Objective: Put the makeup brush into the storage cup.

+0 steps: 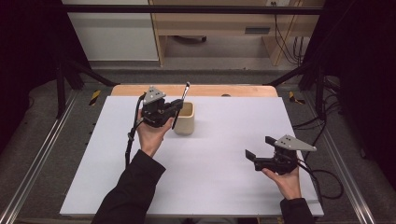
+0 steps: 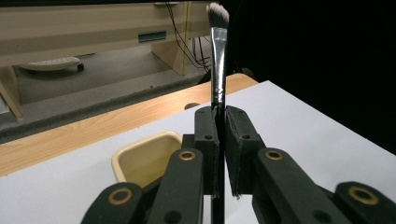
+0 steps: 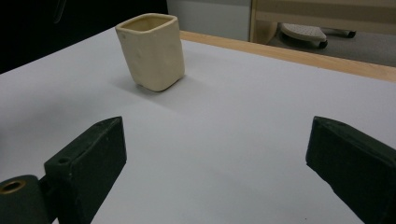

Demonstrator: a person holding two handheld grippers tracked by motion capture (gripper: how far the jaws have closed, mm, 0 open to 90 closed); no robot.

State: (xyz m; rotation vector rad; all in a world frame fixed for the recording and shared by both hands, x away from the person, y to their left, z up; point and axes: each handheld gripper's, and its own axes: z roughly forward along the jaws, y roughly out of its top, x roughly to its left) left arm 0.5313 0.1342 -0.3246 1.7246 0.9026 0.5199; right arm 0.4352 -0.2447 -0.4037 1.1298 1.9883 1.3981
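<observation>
The left gripper (image 1: 176, 107) clamps a black-handled makeup brush (image 2: 218, 60) (bristles up) just beside the cream square ceramic cup (image 1: 185, 118); the right gripper (image 1: 259, 150) rests with jaws wide apart on the white table (image 1: 224, 172).

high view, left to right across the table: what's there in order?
Left gripper shut on the makeup brush → cream square cup → right gripper, jaws open with nothing between them. The brush overlaps the left gripper and the cup's left edge, so its own slot in the order is loose.
</observation>
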